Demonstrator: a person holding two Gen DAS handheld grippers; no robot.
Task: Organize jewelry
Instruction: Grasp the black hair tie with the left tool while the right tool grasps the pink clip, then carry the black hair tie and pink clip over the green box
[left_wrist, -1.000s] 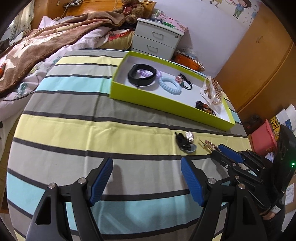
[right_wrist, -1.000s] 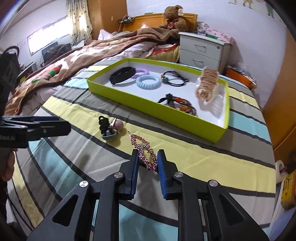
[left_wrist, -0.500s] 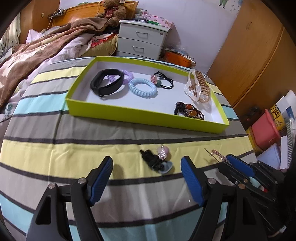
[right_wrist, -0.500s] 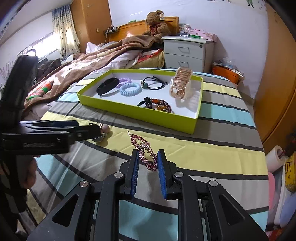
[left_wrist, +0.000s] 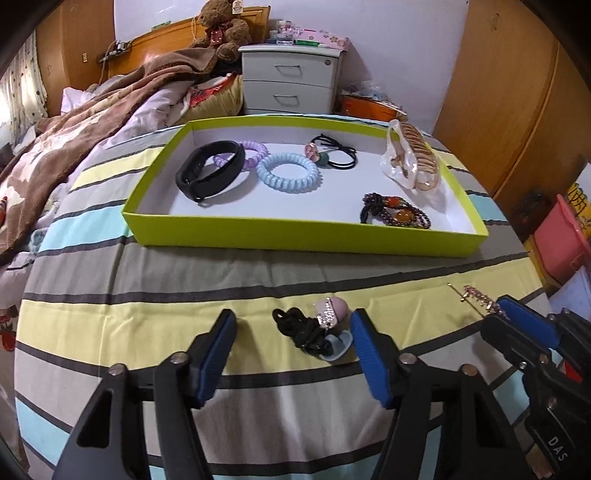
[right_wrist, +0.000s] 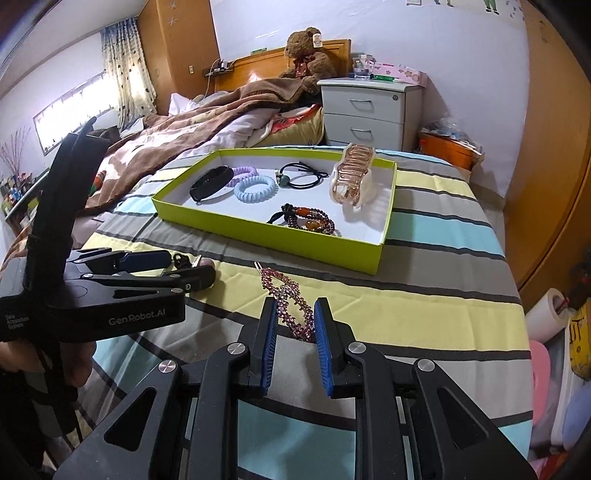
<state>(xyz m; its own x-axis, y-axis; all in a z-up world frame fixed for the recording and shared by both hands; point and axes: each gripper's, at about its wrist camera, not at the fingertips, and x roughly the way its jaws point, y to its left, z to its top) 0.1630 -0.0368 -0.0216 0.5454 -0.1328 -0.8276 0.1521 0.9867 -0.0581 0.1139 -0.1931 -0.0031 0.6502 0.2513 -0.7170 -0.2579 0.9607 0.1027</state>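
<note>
A black hair tie with a pink and blue charm lies on the striped bedcover between the open fingers of my left gripper. My right gripper is shut on a pink jewelled hair clip, held just above the cover; the clip also shows in the left wrist view. The lime green tray beyond holds a black band, a purple coil, a blue coil, a black hair tie, a gold claw clip and a bead bracelet.
A brown blanket covers the bed at the left. A white nightstand and a teddy bear stand behind the tray. A wooden wardrobe and a pink bin are at the right.
My left gripper has moved right and forward, so the black hair tie now lies between its open fingers. My right gripper has lifted a little, still shut on the clip.
</note>
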